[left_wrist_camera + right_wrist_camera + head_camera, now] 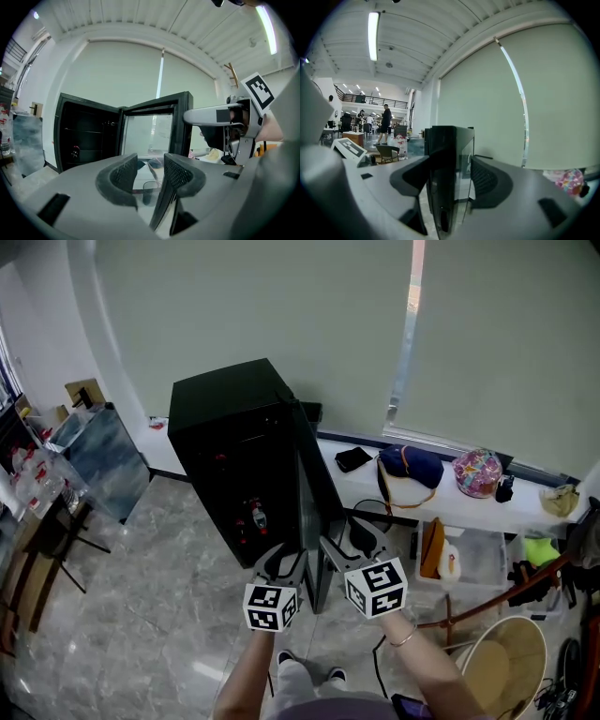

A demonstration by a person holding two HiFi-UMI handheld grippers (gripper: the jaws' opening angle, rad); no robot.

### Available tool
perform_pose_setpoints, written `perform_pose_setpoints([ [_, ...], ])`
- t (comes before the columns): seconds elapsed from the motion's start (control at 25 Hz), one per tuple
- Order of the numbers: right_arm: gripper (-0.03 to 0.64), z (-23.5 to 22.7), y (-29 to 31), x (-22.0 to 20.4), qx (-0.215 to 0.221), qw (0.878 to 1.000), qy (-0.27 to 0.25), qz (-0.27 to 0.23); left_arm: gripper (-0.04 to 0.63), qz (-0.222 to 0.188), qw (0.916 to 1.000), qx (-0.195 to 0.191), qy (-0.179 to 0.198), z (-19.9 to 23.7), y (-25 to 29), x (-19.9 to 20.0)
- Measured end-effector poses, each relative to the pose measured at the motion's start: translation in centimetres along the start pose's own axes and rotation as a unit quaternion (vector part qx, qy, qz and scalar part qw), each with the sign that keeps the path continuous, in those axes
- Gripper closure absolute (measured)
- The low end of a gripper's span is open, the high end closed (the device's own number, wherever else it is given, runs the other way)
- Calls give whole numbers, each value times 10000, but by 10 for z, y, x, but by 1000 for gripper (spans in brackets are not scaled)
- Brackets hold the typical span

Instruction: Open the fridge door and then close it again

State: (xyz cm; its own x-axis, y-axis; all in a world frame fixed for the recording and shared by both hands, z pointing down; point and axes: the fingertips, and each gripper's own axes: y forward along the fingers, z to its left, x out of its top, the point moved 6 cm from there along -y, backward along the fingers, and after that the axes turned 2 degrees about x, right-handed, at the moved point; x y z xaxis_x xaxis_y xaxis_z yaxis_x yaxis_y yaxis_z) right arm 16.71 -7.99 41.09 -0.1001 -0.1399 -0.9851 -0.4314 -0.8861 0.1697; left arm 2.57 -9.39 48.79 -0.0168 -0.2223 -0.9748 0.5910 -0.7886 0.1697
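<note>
Your right gripper is clamped on the free edge of the fridge door: the dark frame stands upright between its jaws, with one pad against each face. The door is swung wide open, edge-on toward you, and the black fridge stands just beyond it and to the left of that gripper. Your left gripper is released, with its jaws apart and nothing between them. It hangs just left of the right gripper and close to the door's edge without touching it, facing the glass panel and the open cabinet. The fridge's interior is dark. Ahead of the left gripper, on a lower shelf, sits a small item with red on it, and the left gripper view shows it deep in the cabinet; the other shelves are too dark to read. To the right of your right gripper, under the white ledge, a clear plastic bin holds a white object. Nearer you on that side is a round tan bucket. Far to the left of your left gripper stands a translucent blue container, its contents unclear.
</note>
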Motion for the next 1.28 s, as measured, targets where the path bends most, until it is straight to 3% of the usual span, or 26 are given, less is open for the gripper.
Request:
perform_pose_setpoints([
  [0.68,365,-61,-27,-12,-298,9993,213,36,422,-424,9981,-244,369,-48,63,55],
  [1.0,350,-83,-30,-14,-589,9979,251,95,422,-398,9958,-688,463,-56,104,68],
  [1.28,353,-102,-38,-18,-1162,9922,442,29,422,-360,9910,-1162,557,-65,134,76],
])
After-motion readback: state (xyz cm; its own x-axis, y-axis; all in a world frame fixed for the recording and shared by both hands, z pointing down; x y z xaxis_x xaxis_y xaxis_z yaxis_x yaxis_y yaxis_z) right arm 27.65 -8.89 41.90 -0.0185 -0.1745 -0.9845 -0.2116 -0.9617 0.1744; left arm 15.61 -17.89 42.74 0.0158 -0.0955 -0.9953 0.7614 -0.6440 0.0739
